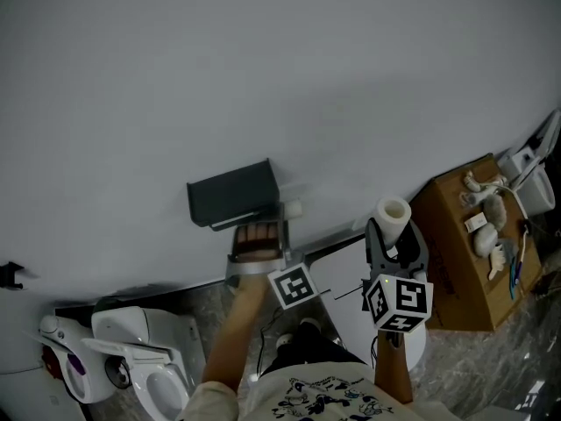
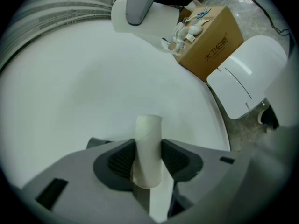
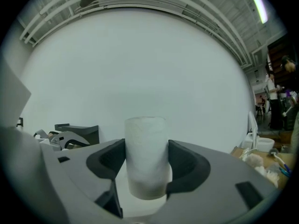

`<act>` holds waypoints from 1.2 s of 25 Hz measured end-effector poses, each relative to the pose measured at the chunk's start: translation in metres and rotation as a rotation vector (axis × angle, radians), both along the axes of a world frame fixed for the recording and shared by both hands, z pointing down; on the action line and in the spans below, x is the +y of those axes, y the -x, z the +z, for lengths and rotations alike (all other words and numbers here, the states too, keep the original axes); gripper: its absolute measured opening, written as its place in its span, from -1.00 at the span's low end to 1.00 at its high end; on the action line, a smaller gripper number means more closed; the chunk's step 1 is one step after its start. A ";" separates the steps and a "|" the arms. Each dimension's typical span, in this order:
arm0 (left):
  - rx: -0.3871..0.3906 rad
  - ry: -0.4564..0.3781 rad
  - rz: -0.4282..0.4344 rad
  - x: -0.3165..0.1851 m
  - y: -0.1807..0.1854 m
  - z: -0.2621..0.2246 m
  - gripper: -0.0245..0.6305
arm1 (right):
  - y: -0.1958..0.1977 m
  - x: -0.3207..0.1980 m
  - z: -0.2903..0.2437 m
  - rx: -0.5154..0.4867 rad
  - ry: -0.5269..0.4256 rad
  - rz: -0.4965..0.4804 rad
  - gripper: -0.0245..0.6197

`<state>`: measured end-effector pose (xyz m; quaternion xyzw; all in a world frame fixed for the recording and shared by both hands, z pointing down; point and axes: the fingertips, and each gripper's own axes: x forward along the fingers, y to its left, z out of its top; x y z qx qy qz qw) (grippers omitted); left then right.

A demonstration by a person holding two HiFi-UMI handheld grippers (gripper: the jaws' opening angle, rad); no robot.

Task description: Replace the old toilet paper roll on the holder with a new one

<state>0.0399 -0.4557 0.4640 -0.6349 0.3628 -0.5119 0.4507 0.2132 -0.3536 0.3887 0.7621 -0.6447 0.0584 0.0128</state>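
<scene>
Left tongs (image 2: pixel 148 164) pinch the empty cardboard tube (image 2: pixel 148 129), just beside the right end of the dark wall holder (image 1: pixel 235 191); right tongs (image 3: pixel 146 171) pinch the new toilet paper roll (image 3: pixel 146 139), upright, apart from the holder.

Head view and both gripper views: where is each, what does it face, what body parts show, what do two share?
Head view: on head, facing down at holder; forearms show.
Left gripper view: on left hand-held gripper, facing wall, gripping cardboard tube.
Right gripper view: on right hand-held gripper, facing wall, gripping new roll.
Shared: holder, head and right gripper views.
</scene>
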 end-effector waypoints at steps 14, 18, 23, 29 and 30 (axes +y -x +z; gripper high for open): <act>0.476 0.176 0.183 0.035 -0.077 -0.039 -0.37 | -0.054 0.033 -0.002 0.004 0.000 0.128 -0.01; 0.742 0.257 0.216 0.044 -0.065 -0.068 -0.37 | -0.045 0.032 -0.005 0.004 -0.006 0.114 -0.01; 1.136 0.332 0.270 0.053 -0.029 -0.119 -0.37 | -0.025 0.024 -0.008 -0.001 -0.014 0.077 -0.01; 1.633 0.344 0.227 0.057 0.048 -0.146 -0.37 | 0.008 0.014 -0.009 -0.015 -0.022 0.015 -0.01; 1.661 0.341 0.205 0.056 0.059 -0.145 -0.37 | 0.014 0.012 -0.010 -0.015 -0.022 0.003 -0.01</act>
